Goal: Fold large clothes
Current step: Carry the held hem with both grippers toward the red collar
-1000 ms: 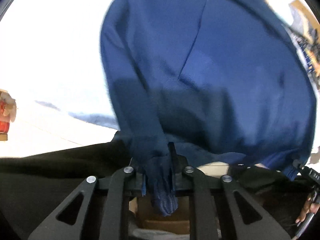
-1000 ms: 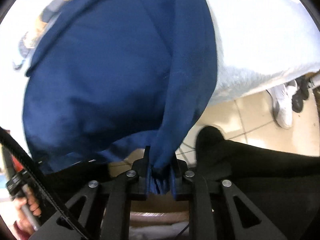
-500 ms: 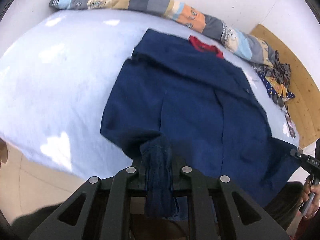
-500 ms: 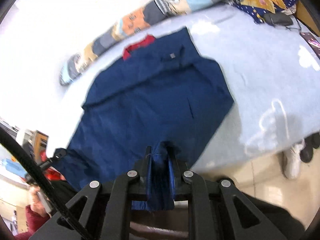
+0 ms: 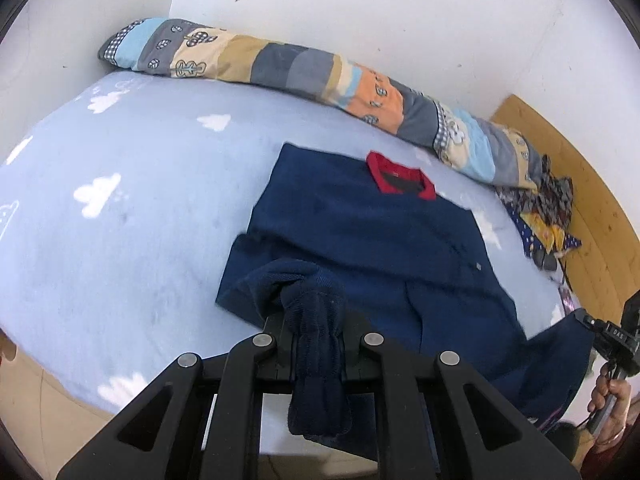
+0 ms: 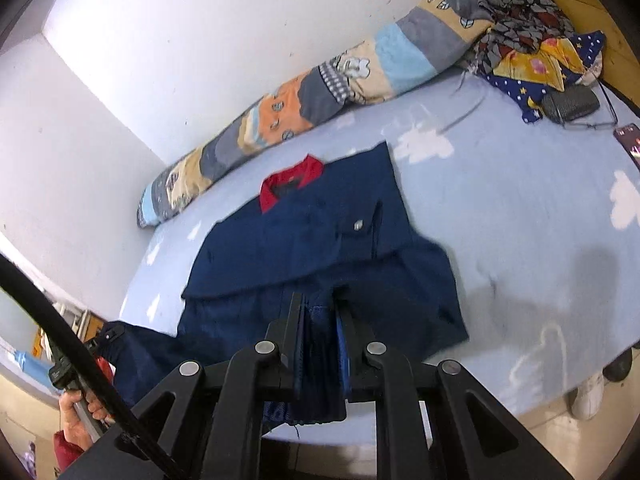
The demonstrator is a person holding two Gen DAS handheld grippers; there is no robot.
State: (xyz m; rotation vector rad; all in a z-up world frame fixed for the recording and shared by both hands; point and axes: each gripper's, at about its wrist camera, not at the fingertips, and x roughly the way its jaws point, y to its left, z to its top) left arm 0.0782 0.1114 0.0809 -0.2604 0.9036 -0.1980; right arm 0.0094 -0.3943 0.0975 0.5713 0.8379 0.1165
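Observation:
A navy jacket (image 5: pixel 372 240) with a red collar (image 5: pixel 400 178) lies spread on the pale blue bed (image 5: pixel 120 208), collar toward the wall. My left gripper (image 5: pixel 316 340) is shut on a bunched ribbed hem corner, which hangs back over the jaws. My right gripper (image 6: pixel 318 344) is shut on the other hem corner of the jacket (image 6: pixel 320 248). Both held corners are lifted above the near bed edge. In the left wrist view the right gripper (image 5: pixel 612 340) and a hand show at the right edge.
A long patchwork bolster (image 5: pixel 320 76) lies along the white wall. Crumpled patterned cloth (image 6: pixel 540 52), a dark pouch (image 6: pixel 570 106) and a phone (image 6: pixel 628 140) sit near the wooden headboard (image 5: pixel 592 208). White shoes (image 6: pixel 588 392) stand on the tiled floor beside the bed.
Both grippers have risen and tilted up while keeping hold of the hem. The jacket, which filled both views close up, now lies stretched out on the bed.

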